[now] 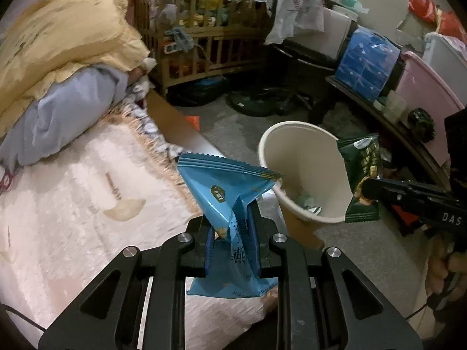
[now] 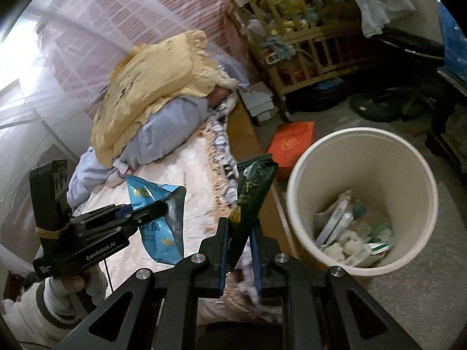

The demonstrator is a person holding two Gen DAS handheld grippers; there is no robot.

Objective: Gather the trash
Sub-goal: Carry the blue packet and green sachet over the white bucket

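Blue wrapper clamped in left claw, green wrapper in right claw, bin (contents visible only from right wrist)

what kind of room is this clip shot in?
Most likely a lived-in, cluttered home bedroom: a bed with a yellow pillow on piled bedding, and a wooden crib stuffed with odds and ends. A trash bin stands on the floor beside the bed.
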